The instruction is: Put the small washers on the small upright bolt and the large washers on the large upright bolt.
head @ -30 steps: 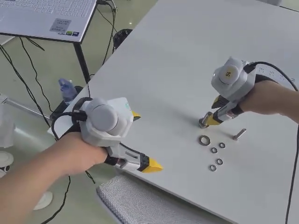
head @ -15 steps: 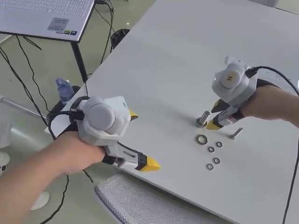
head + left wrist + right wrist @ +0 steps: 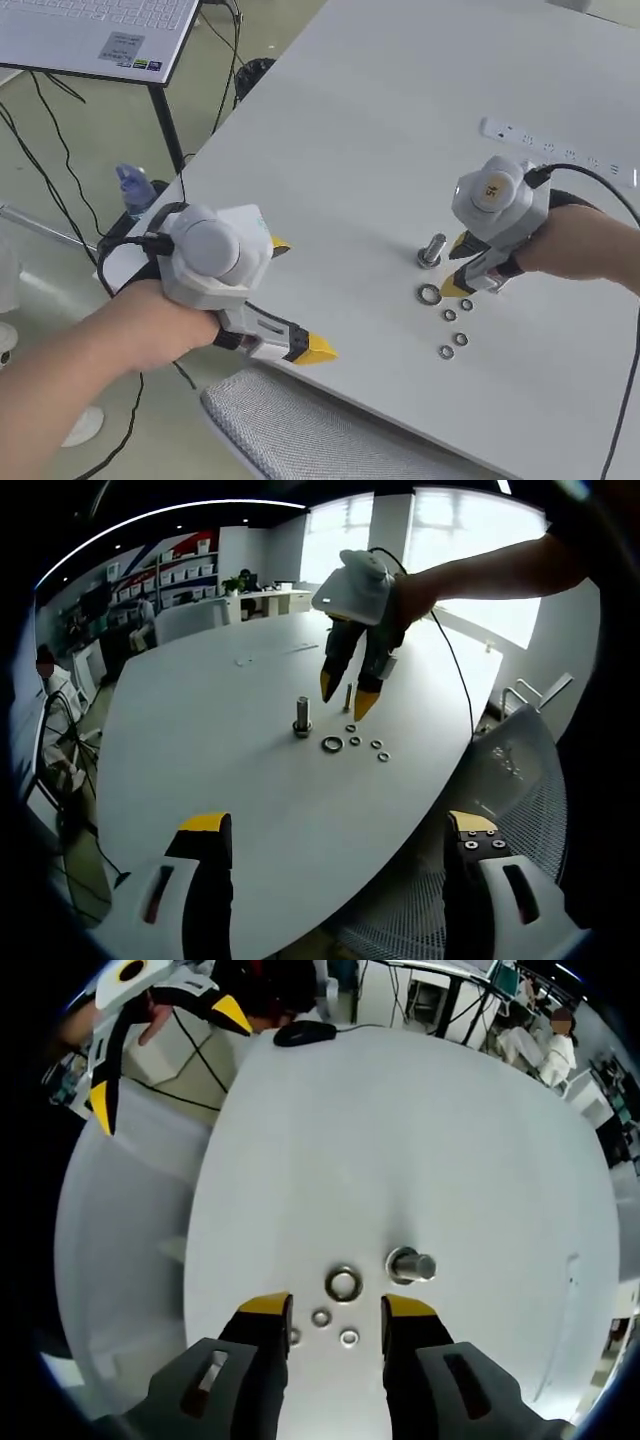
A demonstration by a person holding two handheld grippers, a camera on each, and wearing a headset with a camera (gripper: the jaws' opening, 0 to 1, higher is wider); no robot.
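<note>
White desk (image 3: 350, 130), open office beyond. Large upright bolt (image 3: 431, 250): standing. Large washer (image 3: 429, 294): flat, just beside the bolt. Small washers (image 3: 450, 315): loose cluster nearby. Right claw (image 3: 457, 266): partly open, empty, low over the washers. Left claw (image 3: 298, 296): wide open, empty, well apart at the desk edge. Handling: washers likely light, rigid, thin and slippery, best pinched across the outer rim.

Bare tabletop (image 3: 330, 180) left of and beyond the large bolt (image 3: 431, 250); washers (image 3: 429, 294) scattered just beside it, nearer side; right gripper (image 3: 458, 266) over them, jaws apart.
</note>
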